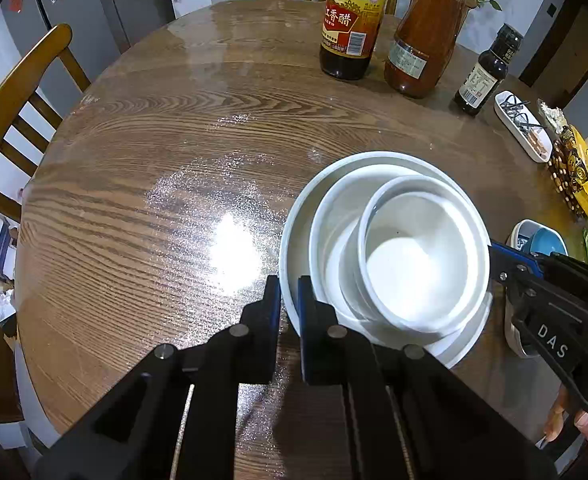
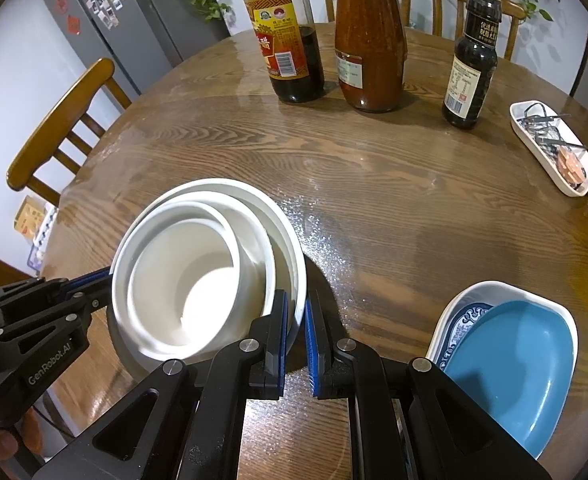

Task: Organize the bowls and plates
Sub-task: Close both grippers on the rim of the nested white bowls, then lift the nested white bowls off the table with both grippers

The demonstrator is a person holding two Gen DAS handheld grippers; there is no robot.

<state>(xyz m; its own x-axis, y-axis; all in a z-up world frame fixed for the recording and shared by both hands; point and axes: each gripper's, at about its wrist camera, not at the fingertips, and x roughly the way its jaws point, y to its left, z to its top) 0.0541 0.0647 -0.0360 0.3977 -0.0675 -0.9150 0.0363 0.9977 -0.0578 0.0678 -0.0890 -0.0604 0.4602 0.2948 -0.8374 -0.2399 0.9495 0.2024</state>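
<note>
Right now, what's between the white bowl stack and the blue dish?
Only the right gripper's fingers and bare table, between white bowl stack and blue dish; right wrist view.

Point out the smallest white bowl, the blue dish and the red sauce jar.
smallest white bowl (image 1: 410, 268), left wrist view, inner bottom
blue dish (image 2: 514, 364), right wrist view, inner floor
red sauce jar (image 2: 370, 32), right wrist view, body

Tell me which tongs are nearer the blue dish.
Right. The right tongs grip the white bowl stack's rim beside the blue dish; the left tongs clamp the stack's far side.
</note>
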